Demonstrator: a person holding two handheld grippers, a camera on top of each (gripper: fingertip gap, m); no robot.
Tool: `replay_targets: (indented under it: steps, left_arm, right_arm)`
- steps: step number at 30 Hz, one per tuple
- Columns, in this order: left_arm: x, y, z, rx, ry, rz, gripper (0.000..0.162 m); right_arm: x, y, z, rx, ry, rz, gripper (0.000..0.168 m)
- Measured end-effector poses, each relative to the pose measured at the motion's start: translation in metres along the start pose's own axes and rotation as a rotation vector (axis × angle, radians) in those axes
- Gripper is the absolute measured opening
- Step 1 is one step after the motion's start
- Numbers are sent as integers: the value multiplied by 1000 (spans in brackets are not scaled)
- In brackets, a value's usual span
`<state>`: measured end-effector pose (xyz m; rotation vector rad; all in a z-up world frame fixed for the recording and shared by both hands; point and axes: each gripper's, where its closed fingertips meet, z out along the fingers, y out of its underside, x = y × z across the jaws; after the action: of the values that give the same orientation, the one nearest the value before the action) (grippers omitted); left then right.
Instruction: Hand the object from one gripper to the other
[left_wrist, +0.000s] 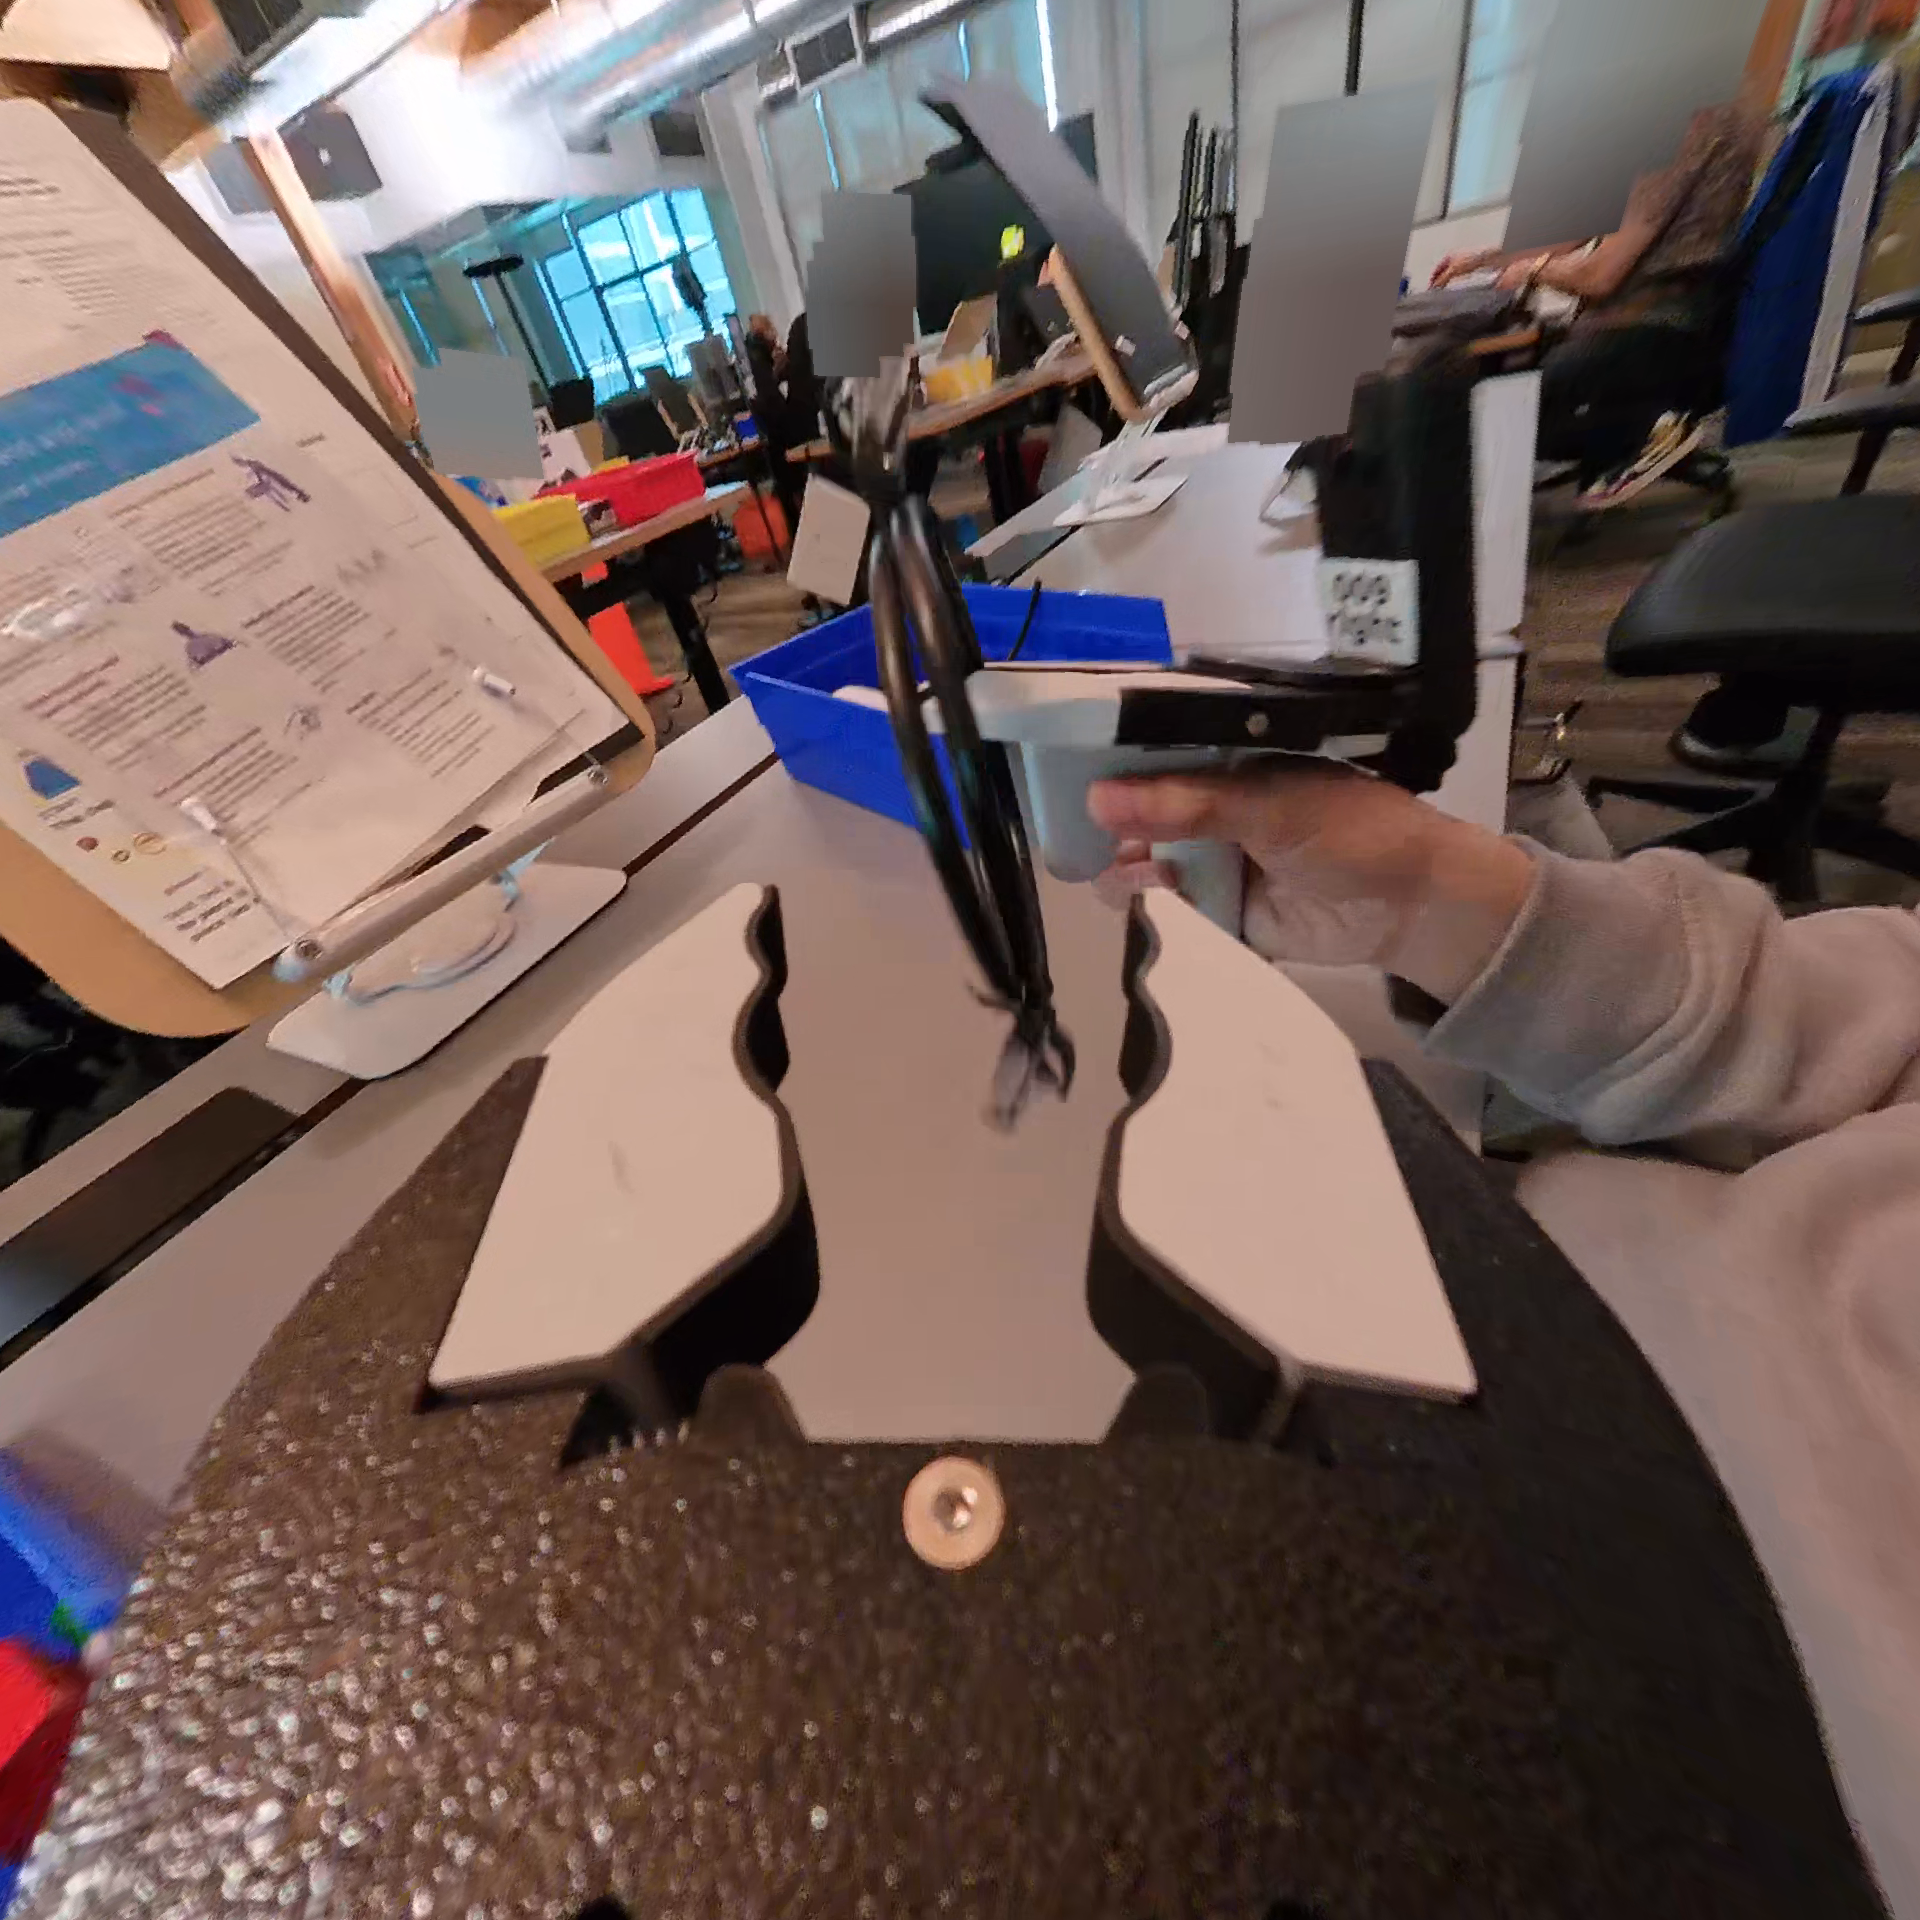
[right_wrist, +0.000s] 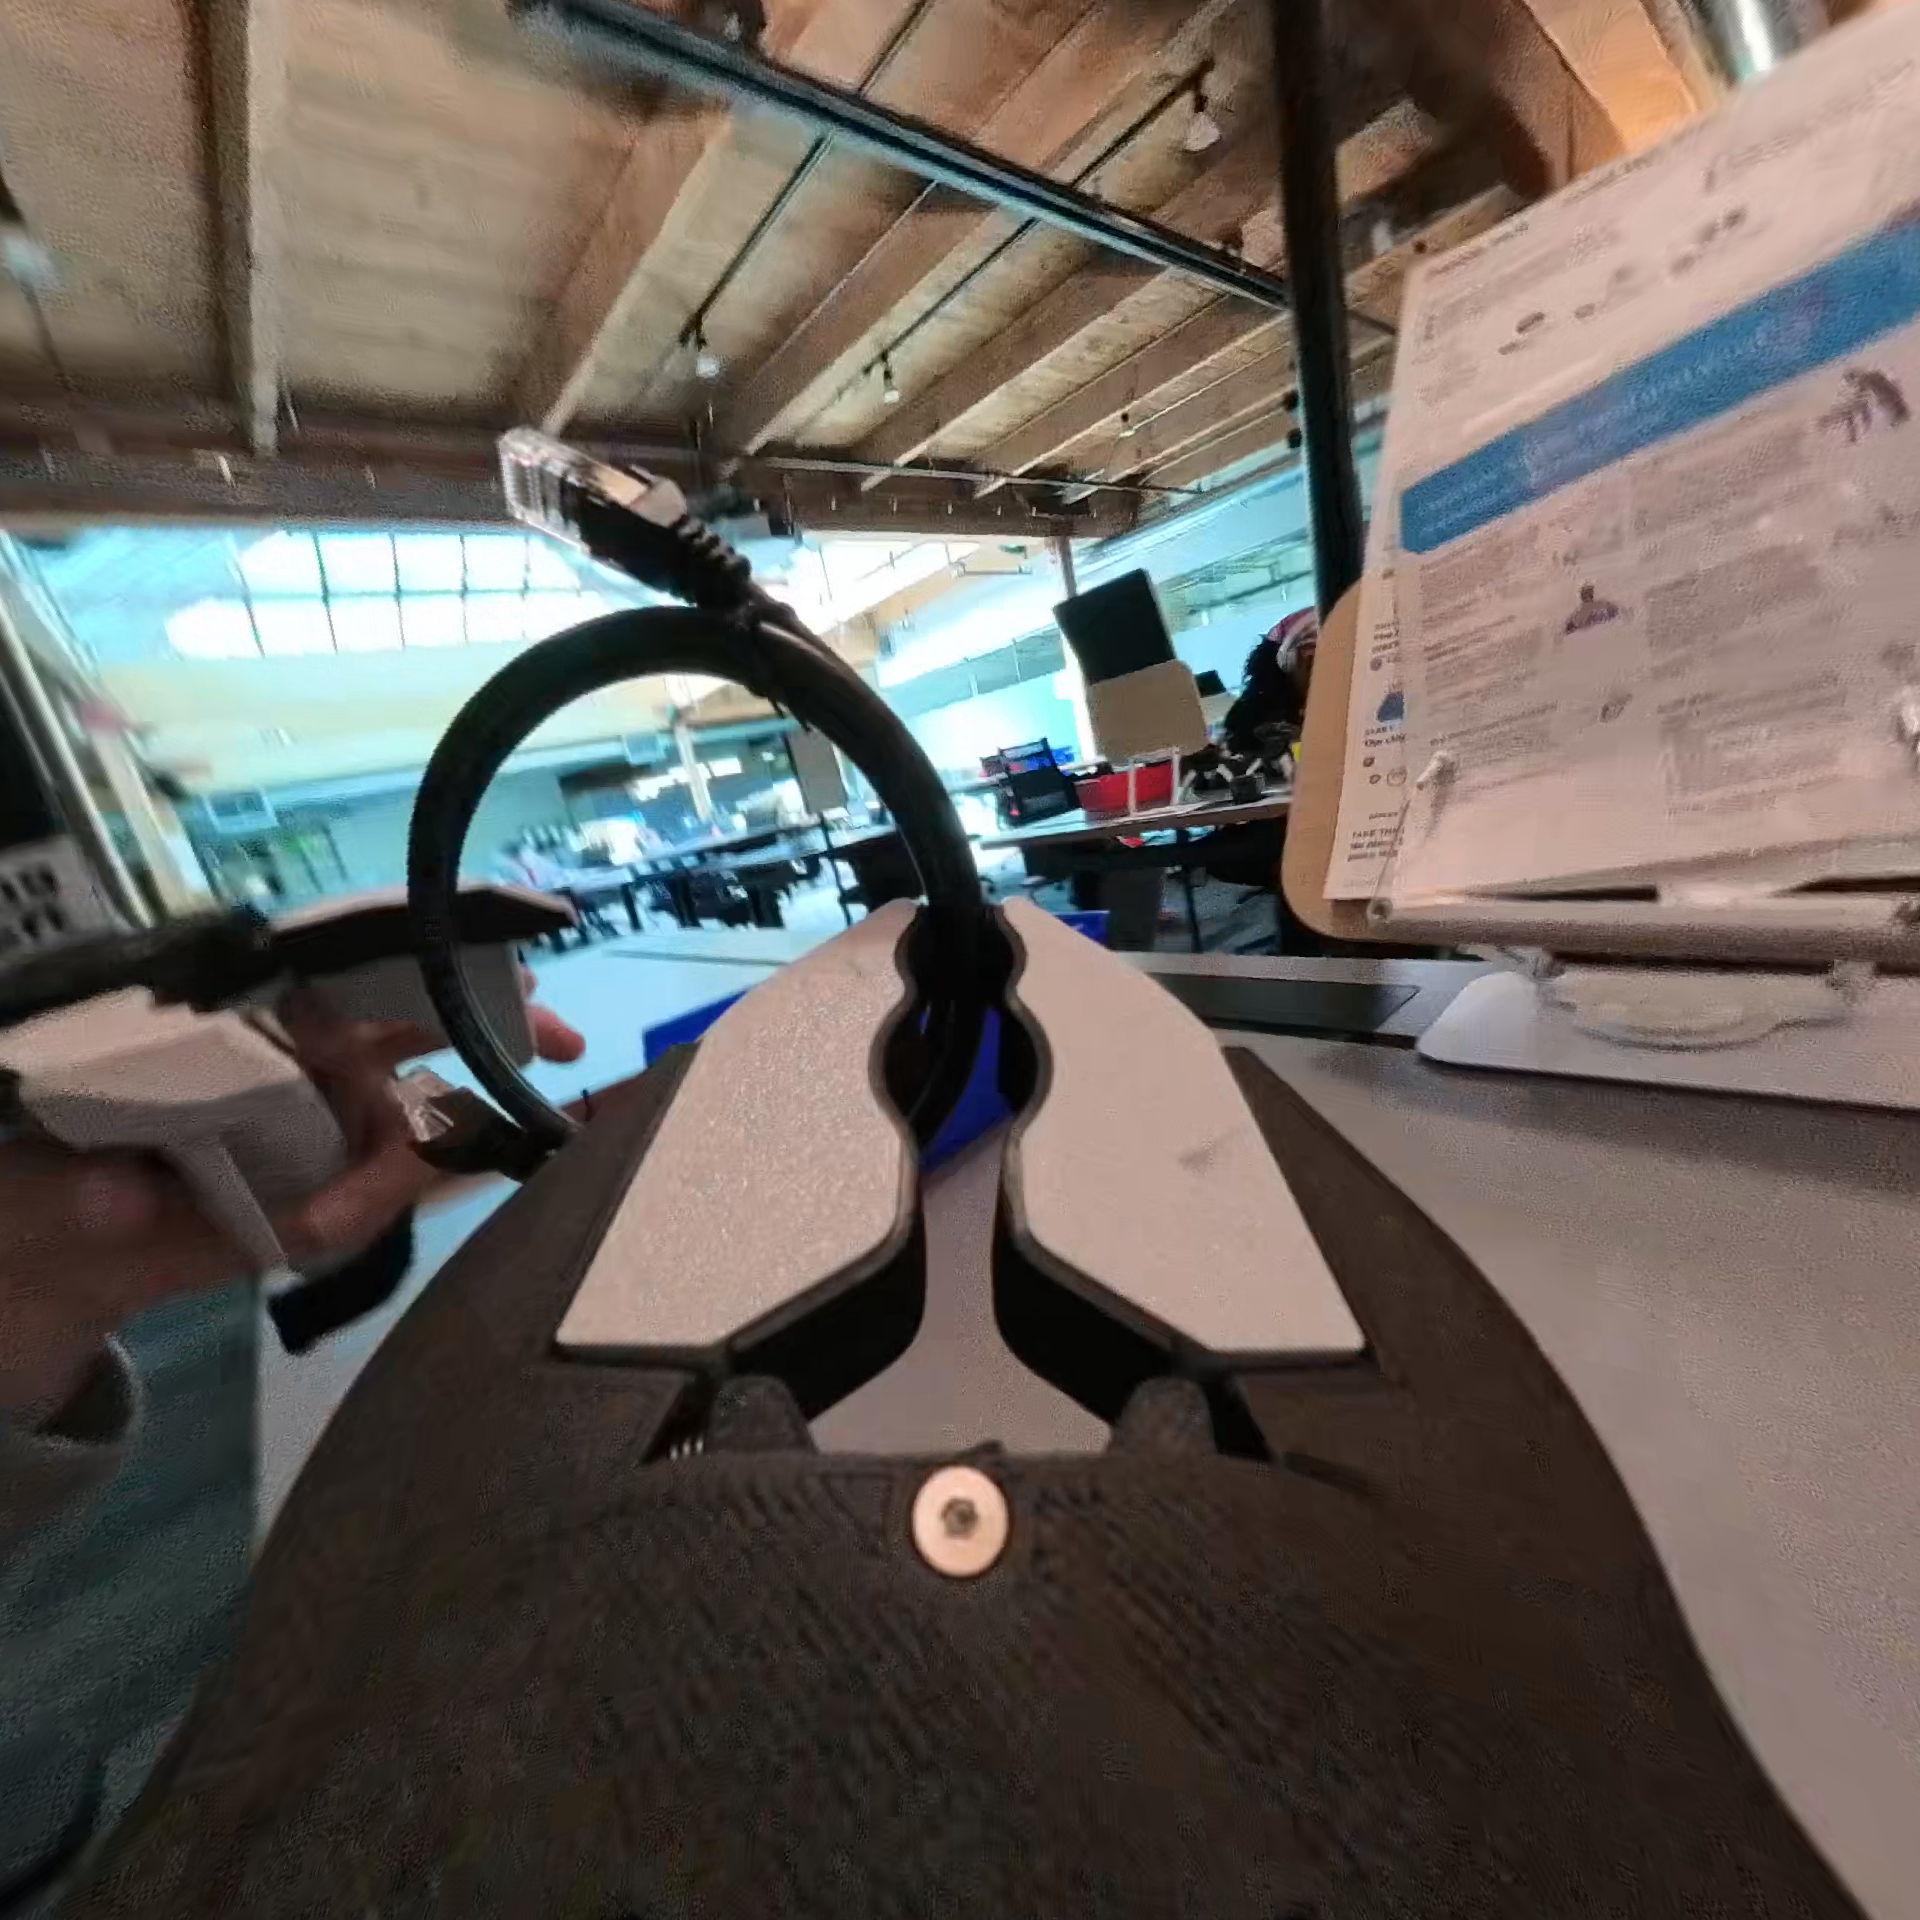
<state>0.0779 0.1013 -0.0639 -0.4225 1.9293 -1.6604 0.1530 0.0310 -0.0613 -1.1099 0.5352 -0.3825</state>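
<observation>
coiled ethernet cable (right_wrist: 665, 790) pinched in the closed right claw (right_wrist: 956, 997), held up over the bench (left_wrist: 935, 1195). left claw (left_wrist: 951, 997) wide open, empty. light, springy, floppy; grab the bundled loop, not the plugs.

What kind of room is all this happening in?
Most likely an open-plan office or workshop: rows of desks run back to big windows, black office chairs stand around, and coloured parts bins sit on the tables.
</observation>
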Motion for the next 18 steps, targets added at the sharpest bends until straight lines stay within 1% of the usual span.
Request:
replay_targets:
  steps: [2, 4, 6, 8, 10, 12, 13, 14, 15, 18]
  left_arm:
    - [1, -1, 7, 47, 3, -45, 63]
    - [2, 1, 20, 101, -12, -115, 64]
    - [6, 6, 35, 135, -29, -148, 64]
    - [6, 12, 47, 142, -83, -112, 63]
    - [13, 8, 51, 177, -98, -42, 55]
    - [16, 0, 48, 217, -115, 16, 43]
    - [15, -3, 45, 225, -136, 37, 33]
    - [12, -5, 42, 222, -157, 53, 16]
    - [10, -5, 40, 218, -158, 58, 15]
    - [15, -8, 35, 227, -82, 13, 12]
  right_arm:
    - [15, -8, -6, 76, 16, 173, 9]
    - [25, -16, -12, 149, 27, 283, 9]
    - [28, -20, -16, 188, 37, 332, 9]
    - [23, -18, -15, 177, 22, 324, 9]
    - [16, -15, -11, 160, 3, 319, 9]
    - [9, -9, -6, 130, -24, 314, 9]
    - [6, -6, -4, 111, -34, 296, 9]
    - [4, -2, -2, 89, -40, 274, 9]
    - [3, 0, 0, 73, -47, 258, 9]
    - [-1, 4, 2, 38, -82, 218, 10]
